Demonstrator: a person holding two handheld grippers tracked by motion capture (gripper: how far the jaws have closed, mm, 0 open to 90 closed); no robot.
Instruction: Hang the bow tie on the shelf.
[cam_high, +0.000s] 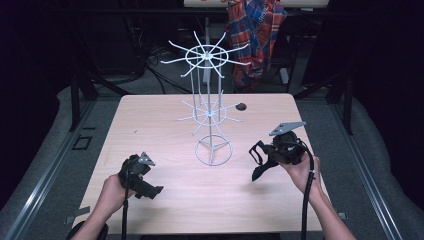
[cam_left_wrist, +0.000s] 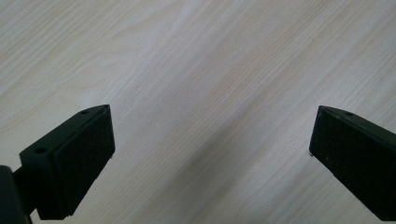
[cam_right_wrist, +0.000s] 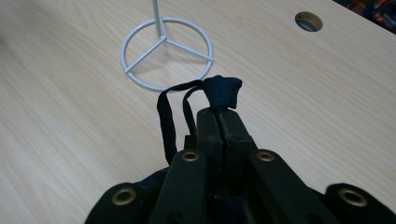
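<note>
At the left, the left gripper (cam_high: 150, 190) lies low over the bare table (cam_high: 150, 115) near its front edge, held in the person's left hand (cam_high: 112, 192). In the left gripper view its jaws stand wide apart with only wood grain between them, so it is released and holds nothing.

In the middle stands a white wire rack (cam_high: 210, 112): a ring base on the table, a thin post, and two tiers of spokes above it. Nothing hangs on the spokes that I can see.

At the right, the right gripper (cam_high: 260, 162) is lifted a little off the table, just beside the rack's base, in the right hand (cam_high: 300, 167). Its jaws are clenched on a dark strap (cam_right_wrist: 224, 91); a bunched end pokes out past the tips, and a loop of it hangs down beside the jaws, above the wood and near the ring.

Behind the table hangs a plaid shirt (cam_high: 255, 30).
</note>
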